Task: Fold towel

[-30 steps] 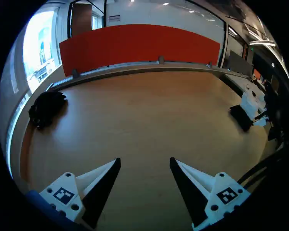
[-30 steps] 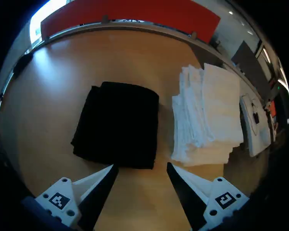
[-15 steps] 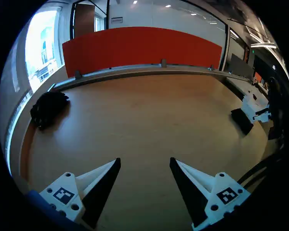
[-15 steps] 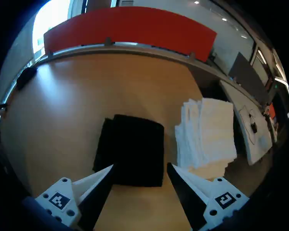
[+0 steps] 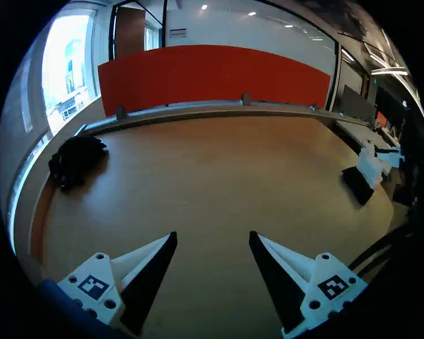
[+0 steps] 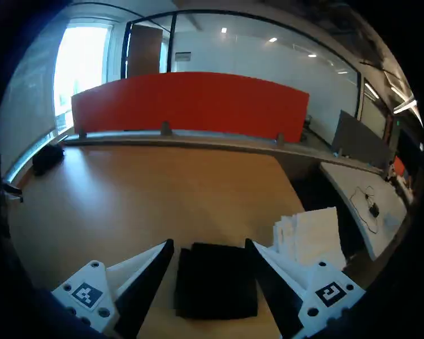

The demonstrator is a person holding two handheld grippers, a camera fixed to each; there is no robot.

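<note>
1. While held above the wooden tabletop (image 6: 155,186), spread wide and gripping nothing: right gripper (image 6: 208,243), white fingers with black inner faces, a square marker near the base of each.
2. Just ahead of those fingers and partly overlapped by them in the right gripper view: black towel (image 6: 216,279), folded into a neat rectangle, lying flat toward the tabletop's right side.
3. Just beside it on the right, at the tabletop's edge: white towels (image 6: 314,231), folded and stacked, partly hidden behind the right finger.
4. Likewise spread wide and empty: left gripper (image 5: 212,233), pointing across bare wood near the middle of the tabletop.
5. Far right in the left gripper view, well apart from that gripper: the black towel and the white towels again, small, by the tabletop's edge.
6. Far left, near the back corner: dark bundle (image 5: 75,161), crumpled, too small to identify.
7. Along the tabletop's far edge: red partition (image 5: 212,76); to its left, bright window (image 5: 65,73).
8. Beyond the tabletop on the right: white desk (image 6: 362,209) with a thin cable on it.
</note>
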